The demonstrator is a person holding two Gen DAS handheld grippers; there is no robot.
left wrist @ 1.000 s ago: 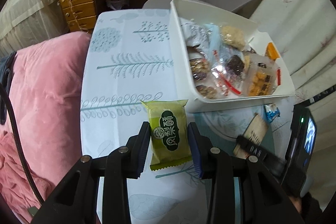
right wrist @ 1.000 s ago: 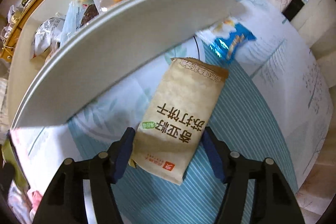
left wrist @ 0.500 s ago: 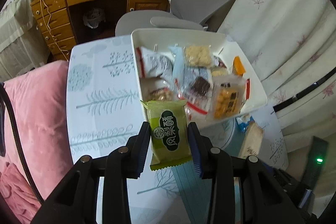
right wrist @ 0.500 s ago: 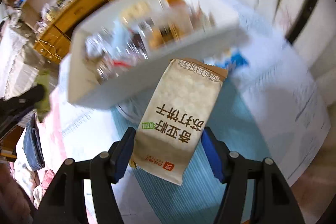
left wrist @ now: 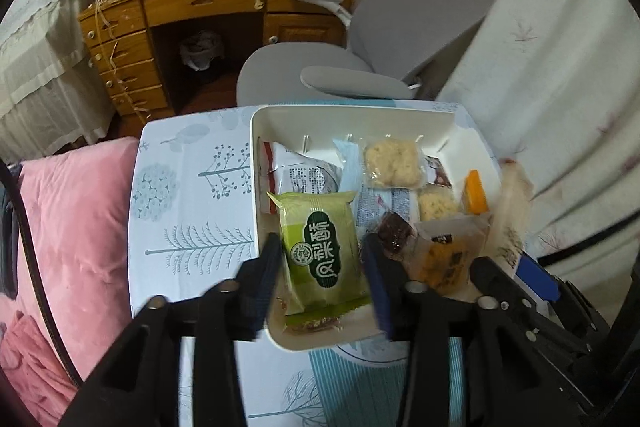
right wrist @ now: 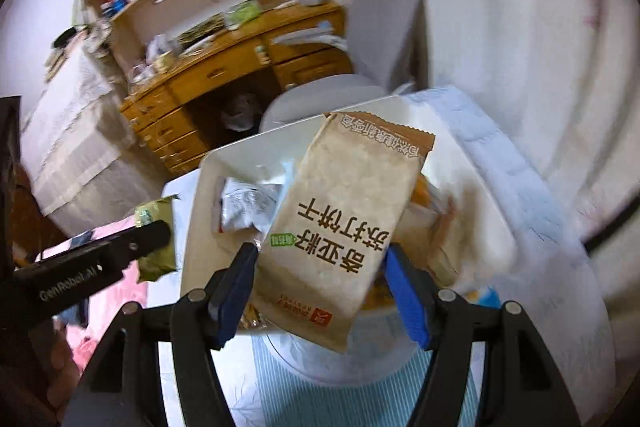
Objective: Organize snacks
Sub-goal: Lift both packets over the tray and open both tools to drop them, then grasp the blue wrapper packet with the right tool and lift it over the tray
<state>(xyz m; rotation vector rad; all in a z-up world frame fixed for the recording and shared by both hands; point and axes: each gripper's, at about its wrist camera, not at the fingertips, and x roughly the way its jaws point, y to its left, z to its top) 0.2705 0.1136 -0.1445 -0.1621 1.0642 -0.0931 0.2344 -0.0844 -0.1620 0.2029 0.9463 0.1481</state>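
The left claw (left wrist: 322,261) grips a green pastry packet (left wrist: 322,251) between its blue pads, holding it above the near end of the white bin (left wrist: 256,163) on the counter (left wrist: 188,211). The packet covers the snacks under it; only a nutty sliver shows below its lower edge. The right claw (right wrist: 320,275) clamps a tan cracker packet (right wrist: 348,215) over the same bin (right wrist: 196,211), hiding most of its contents. A crumpled white wrapper (right wrist: 246,205) peeks out at the left. In the left wrist view the cracker packet is a pale blur at the bin's right rim. The right wrist view is smeared at its edges.
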